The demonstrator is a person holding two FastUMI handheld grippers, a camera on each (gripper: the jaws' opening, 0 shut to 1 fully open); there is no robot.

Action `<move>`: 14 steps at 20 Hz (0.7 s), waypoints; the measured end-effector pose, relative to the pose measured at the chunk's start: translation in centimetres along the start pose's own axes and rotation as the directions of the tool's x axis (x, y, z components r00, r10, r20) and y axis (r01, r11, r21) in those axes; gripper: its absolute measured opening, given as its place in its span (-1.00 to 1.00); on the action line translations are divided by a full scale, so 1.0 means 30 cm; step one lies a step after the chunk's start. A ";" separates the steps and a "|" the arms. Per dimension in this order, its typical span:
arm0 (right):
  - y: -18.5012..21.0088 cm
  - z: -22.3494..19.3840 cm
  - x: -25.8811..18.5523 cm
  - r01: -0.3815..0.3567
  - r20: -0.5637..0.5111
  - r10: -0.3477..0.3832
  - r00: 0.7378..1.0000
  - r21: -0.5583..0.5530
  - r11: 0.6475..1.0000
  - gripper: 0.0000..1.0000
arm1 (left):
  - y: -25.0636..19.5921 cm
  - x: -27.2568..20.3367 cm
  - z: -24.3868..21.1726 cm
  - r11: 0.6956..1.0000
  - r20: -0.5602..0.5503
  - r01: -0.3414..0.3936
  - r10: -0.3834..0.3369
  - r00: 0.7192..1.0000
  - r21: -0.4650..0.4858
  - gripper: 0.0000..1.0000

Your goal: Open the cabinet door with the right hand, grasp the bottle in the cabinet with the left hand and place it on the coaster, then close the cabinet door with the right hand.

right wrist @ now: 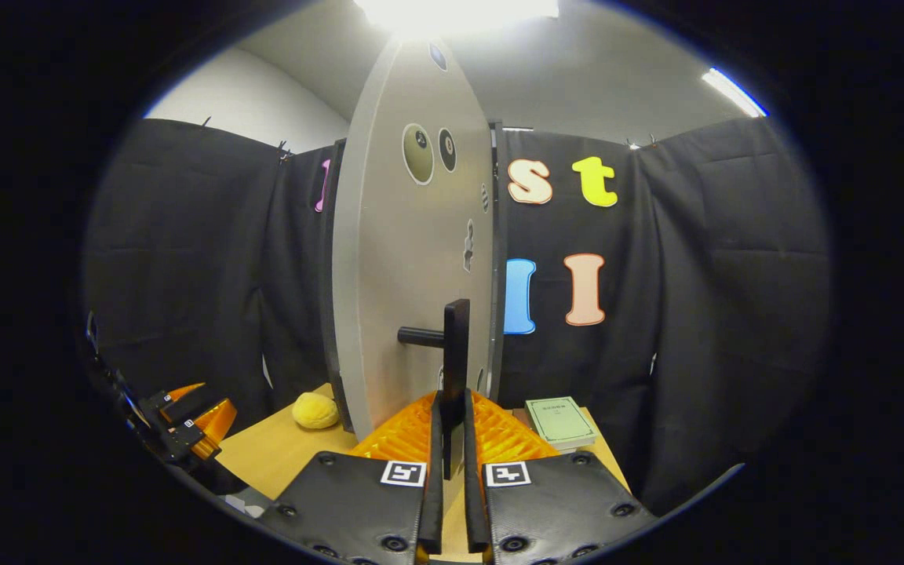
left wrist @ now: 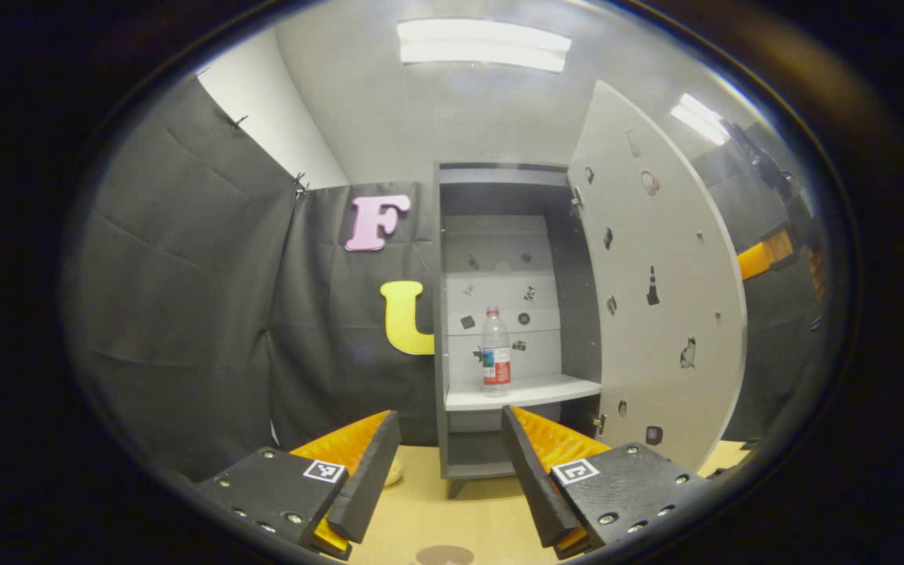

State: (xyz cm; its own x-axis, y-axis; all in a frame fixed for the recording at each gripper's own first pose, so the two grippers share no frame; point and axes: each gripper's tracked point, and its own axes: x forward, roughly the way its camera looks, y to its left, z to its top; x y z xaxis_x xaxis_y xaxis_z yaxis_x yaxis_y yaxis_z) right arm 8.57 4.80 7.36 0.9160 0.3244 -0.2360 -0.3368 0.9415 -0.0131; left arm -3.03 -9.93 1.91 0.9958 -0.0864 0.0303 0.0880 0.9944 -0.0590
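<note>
One cabinet (left wrist: 519,439) stands at the table's (left wrist: 436,510) back edge with its door (left wrist: 656,314) swung wide open. Inside, one clear plastic bottle (left wrist: 496,351) with a red label stands upright on the white shelf (left wrist: 523,391), near the shelf's front edge. The left gripper (left wrist: 448,463) hangs released, jaws spread wide, well short of the bottle and aimed toward it. The right gripper (right wrist: 452,447) is clenched on the door's dark handle (right wrist: 456,353), both fingers pressing its bar. The bottle looks light, with thin, smooth walls that may dent or slip, so the labelled middle seems the safest hold. One round coaster (left wrist: 444,555) lies at the table's front edge. One yellow soft toy (right wrist: 315,410) and one green book (right wrist: 560,421) also sit on the table.
</note>
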 end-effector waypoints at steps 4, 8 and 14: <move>-0.108 -0.002 -0.011 0.063 0.033 -0.063 0.997 0.000 0.998 -0.72 | -0.044 -0.017 0.006 1.000 -0.007 -0.017 0.017 1.000 0.017 0.55; -0.156 -0.015 -0.040 0.008 0.056 -0.013 0.998 0.098 0.995 -0.80 | -0.079 0.011 0.022 1.000 -0.022 -0.021 0.022 1.000 0.020 0.55; -0.272 -0.046 -0.111 0.051 0.081 -0.063 0.995 0.142 0.989 -0.55 | -0.137 0.160 0.080 0.998 -0.049 0.028 -0.025 0.998 0.062 0.60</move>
State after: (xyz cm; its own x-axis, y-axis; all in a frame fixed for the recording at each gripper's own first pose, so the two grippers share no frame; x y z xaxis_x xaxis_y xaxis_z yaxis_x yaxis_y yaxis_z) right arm 7.97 -4.10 6.93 0.9498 0.2712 -0.1557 -0.2556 0.9602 0.1130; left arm 1.33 -14.28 4.71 0.9934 -0.1136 -0.0173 0.1137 0.9935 0.0035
